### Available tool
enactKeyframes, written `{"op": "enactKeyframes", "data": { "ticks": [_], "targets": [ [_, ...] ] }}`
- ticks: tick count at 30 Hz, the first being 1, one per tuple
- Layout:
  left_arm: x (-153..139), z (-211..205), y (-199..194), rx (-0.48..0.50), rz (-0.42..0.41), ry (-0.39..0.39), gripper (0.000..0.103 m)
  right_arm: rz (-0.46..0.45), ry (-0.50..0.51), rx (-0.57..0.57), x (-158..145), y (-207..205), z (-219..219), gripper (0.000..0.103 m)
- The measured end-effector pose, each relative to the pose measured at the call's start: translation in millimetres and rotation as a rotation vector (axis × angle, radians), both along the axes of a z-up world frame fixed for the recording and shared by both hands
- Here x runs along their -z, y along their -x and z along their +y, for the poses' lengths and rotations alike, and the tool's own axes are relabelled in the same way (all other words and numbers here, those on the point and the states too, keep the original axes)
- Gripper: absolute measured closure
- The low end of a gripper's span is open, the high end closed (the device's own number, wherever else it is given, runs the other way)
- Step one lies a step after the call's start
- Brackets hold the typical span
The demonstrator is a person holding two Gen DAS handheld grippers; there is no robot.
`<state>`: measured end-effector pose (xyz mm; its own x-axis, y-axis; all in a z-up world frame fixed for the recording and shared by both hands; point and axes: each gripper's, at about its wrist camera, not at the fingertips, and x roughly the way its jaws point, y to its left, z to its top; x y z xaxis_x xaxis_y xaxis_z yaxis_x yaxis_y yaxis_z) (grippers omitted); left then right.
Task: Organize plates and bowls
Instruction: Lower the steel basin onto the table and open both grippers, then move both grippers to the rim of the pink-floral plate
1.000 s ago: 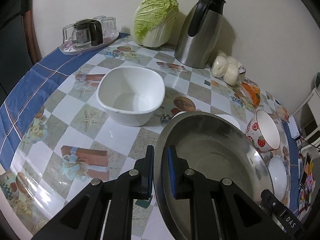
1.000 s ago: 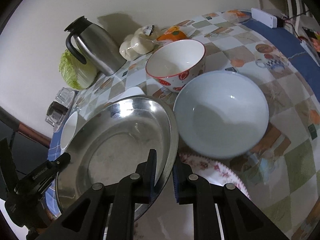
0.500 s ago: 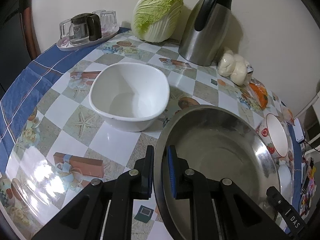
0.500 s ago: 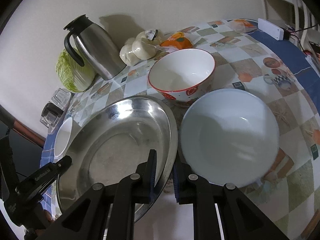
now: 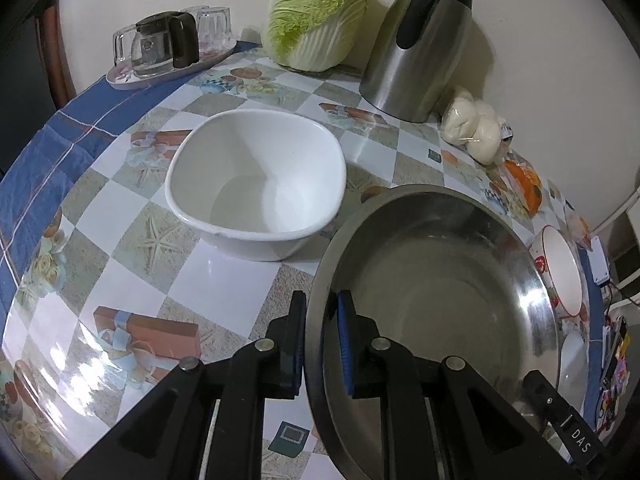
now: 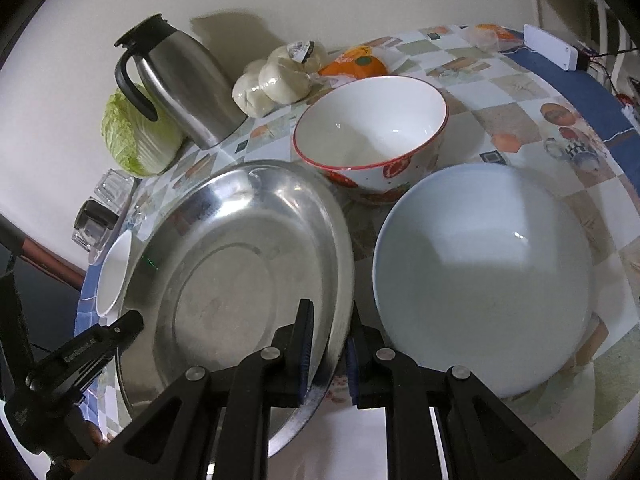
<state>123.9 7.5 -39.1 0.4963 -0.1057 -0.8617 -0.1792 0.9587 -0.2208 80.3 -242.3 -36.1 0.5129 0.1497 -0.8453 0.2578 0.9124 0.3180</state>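
A wide steel plate (image 5: 432,292) (image 6: 240,264) hangs tilted over the table, held by both grippers. My left gripper (image 5: 320,340) is shut on its left rim, and my right gripper (image 6: 330,352) is shut on its right rim. A square white bowl (image 5: 256,184) (image 6: 114,276) sits on the table to the plate's left. On the plate's right stand a red-rimmed bowl with strawberry print (image 6: 372,136) (image 5: 560,272) and a pale blue bowl (image 6: 480,276). A floral plate edge (image 6: 340,384) shows beneath the right gripper.
A steel jug (image 5: 424,36), a cabbage (image 5: 316,12), bagged buns (image 5: 476,132) and an orange packet (image 6: 356,64) line the wall. A tray of glasses (image 5: 172,52) stands at the far left corner. A white box (image 6: 554,50) lies at the right edge.
Both grippers carried the steel plate forward and slightly down; it now overlaps the square white bowl's right side in view. The bowls on the right loom larger.
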Motion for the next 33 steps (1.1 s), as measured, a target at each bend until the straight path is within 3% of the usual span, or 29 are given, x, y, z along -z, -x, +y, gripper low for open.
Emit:
{"op": "enactKeyframes", "data": {
  "ticks": [10, 13, 15, 24, 33],
  "targets": [
    [-3.4, 3.2, 6.2, -0.004, 0.023, 0.018, 0.087, 0.007, -0.017, 0.007, -1.5, 0.3, -2.8, 0.085],
    [-5.9, 2.3, 10.1, 0.001, 0.029, 0.019, 0.075, 0.005, -0.031, 0.010, -2.8, 2.2, -4.2, 0.085],
    [-7.8, 1.3, 12.8, 0.001, 0.029, 0.010, 0.058, 0.003, -0.039, 0.009, -4.1, 4.1, -5.1, 0.084],
    [-18.7, -0.2, 31.6, 0.010, 0.013, -0.055, 0.034, -0.020, -0.041, -0.022, -13.6, 16.3, 4.1, 0.037],
    [-27.1, 0.9, 51.5, 0.018, 0.002, -0.070, 0.030, -0.040, 0.009, -0.050, -27.4, 33.1, 13.0, 0.023]
  ]
}}
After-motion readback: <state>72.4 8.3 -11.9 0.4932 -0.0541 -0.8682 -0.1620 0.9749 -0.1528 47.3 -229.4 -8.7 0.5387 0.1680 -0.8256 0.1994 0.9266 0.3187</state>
